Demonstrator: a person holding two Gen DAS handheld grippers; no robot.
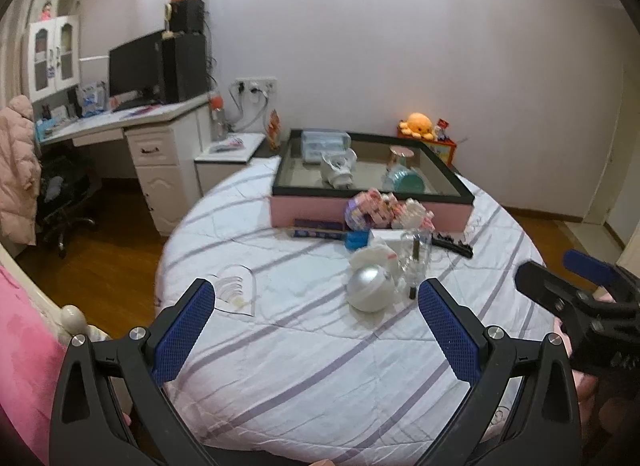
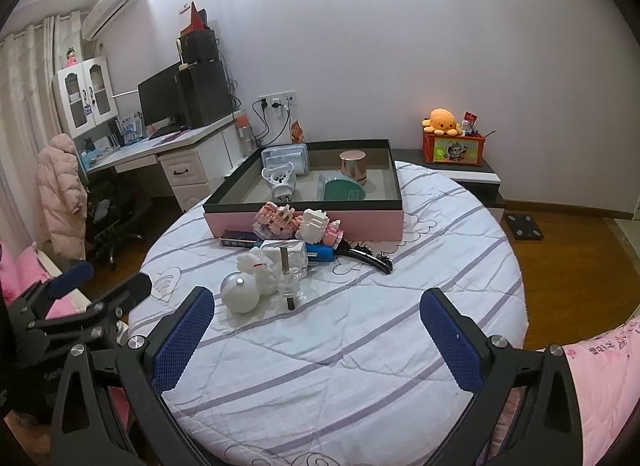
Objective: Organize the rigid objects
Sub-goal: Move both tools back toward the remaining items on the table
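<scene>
A pink box with a black rim (image 1: 372,212) (image 2: 304,221) sits at the far side of the round bed; inside lie a clear case, a white plug-like item (image 2: 280,181), a teal container (image 2: 342,187) and a rose-gold cylinder (image 2: 353,165). In front of it lies a pile: pink and white block models (image 2: 298,223), a clear bottle (image 1: 416,258) (image 2: 286,262), a silver-white ball (image 1: 370,290) (image 2: 240,293), a white figurine (image 2: 260,270), a blue item and a black comb (image 2: 370,258). My left gripper (image 1: 316,330) and right gripper (image 2: 318,340) are open, empty, short of the pile.
The bed has a white quilt with purple stripes (image 1: 320,366). A white desk with monitor (image 1: 138,69) stands far left, a chair with a pink coat (image 1: 16,169) beside it. An orange plush on a red box (image 2: 452,145) sits on a nightstand. Wooden floor surrounds the bed.
</scene>
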